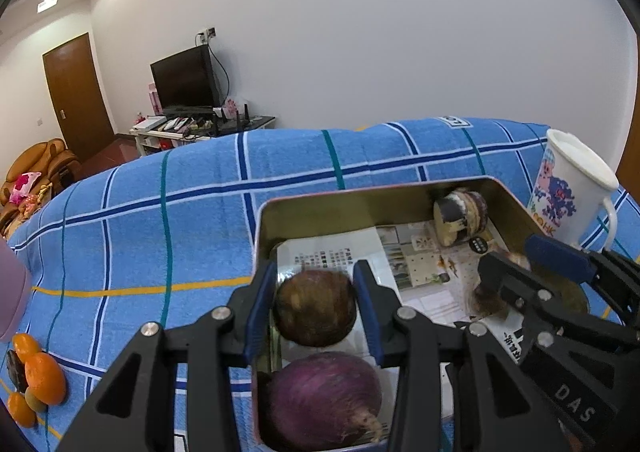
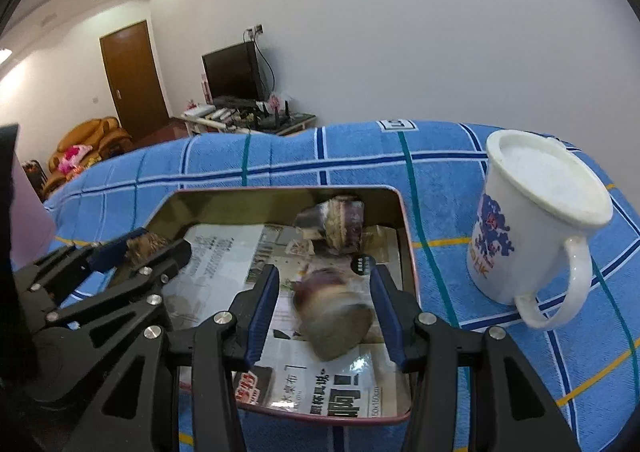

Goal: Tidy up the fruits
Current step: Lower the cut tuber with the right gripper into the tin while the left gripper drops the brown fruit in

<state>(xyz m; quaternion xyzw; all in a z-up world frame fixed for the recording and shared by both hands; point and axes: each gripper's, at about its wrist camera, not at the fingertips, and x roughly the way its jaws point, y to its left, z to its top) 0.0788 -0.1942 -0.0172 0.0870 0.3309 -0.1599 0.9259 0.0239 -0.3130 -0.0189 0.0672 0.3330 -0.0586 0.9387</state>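
Observation:
A metal tin (image 1: 320, 199) lined with newspaper sits on the blue checked cloth. My left gripper (image 1: 316, 306) is shut on a round brown fruit (image 1: 315, 308) held over the tin's left side, above a purple onion-like bulb (image 1: 322, 400). A cut purple-and-cream piece (image 1: 460, 217) lies in the far corner; it also shows in the right wrist view (image 2: 336, 226). My right gripper (image 2: 324, 316) is open around a blurred brown and purple chunk (image 2: 334, 320) with gaps on both sides. The tin (image 2: 406, 236) shows there too.
A white printed mug (image 2: 536, 223) stands right of the tin, also in the left wrist view (image 1: 568, 191). Several small oranges and dark fruits (image 1: 34, 376) lie on the cloth at the left. A pink object (image 1: 12, 300) is at the left edge.

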